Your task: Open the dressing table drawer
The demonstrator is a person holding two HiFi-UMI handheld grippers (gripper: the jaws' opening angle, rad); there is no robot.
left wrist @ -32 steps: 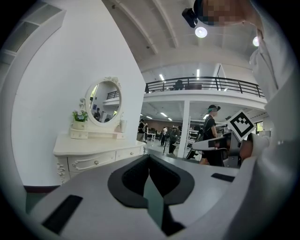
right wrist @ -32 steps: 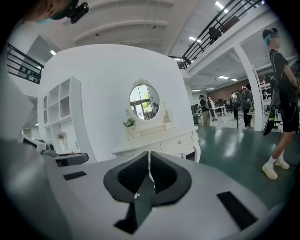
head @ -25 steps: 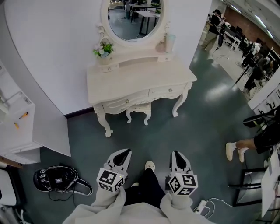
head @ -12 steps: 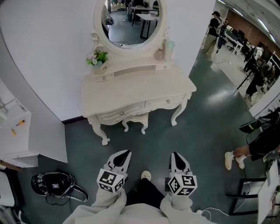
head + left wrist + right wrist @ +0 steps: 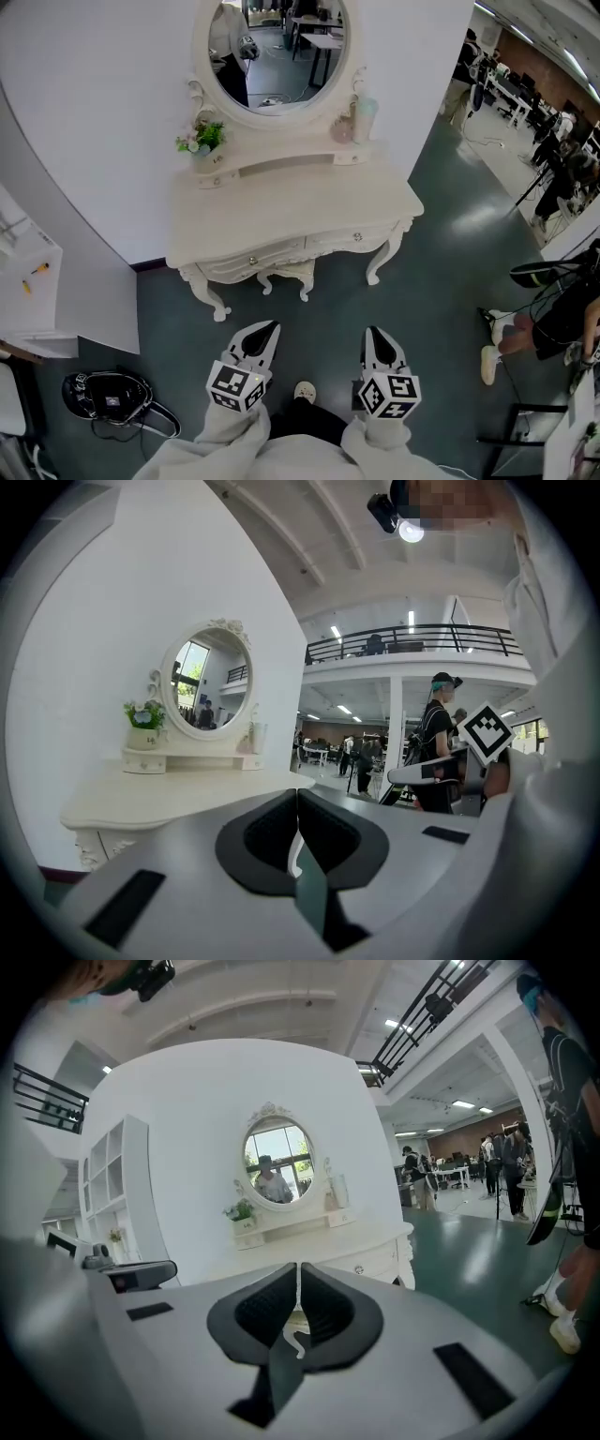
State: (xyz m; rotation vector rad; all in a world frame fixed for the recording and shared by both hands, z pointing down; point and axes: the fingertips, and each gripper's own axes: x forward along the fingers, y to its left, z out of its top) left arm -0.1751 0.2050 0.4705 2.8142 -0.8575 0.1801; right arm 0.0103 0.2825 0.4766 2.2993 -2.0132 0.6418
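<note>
The task's thing is on the front of the counter (image 5: 291, 202), which stands against the far wall under an oval mirror (image 5: 281, 47). Two drawers sit side by side in its front apron: the left drawer (image 5: 246, 262) and the right drawer (image 5: 361, 238), each with a small central knob. Both drawer fronts run left to right along the apron, so a drawer should open by a pull toward the near side. The left tongs (image 5: 269, 327) and the right tongs (image 5: 374, 331) are held level and parallel at the near side, pointing at the counter. Both are fully closed, jaw faces pressed together, and neither has hold of anything. The drawers lie straight ahead on the far side, well apart from both tongs, with bare floor and a stool (image 5: 281, 275) under the apron between. Each tongs lines up roughly with the drawer on its own side. The counter stands slightly askew, its left end nearer, so the left tongs appears the closer to a knob. Judgement: the approach is not finished, and the jaws must part before a knob can be gripped.
</note>
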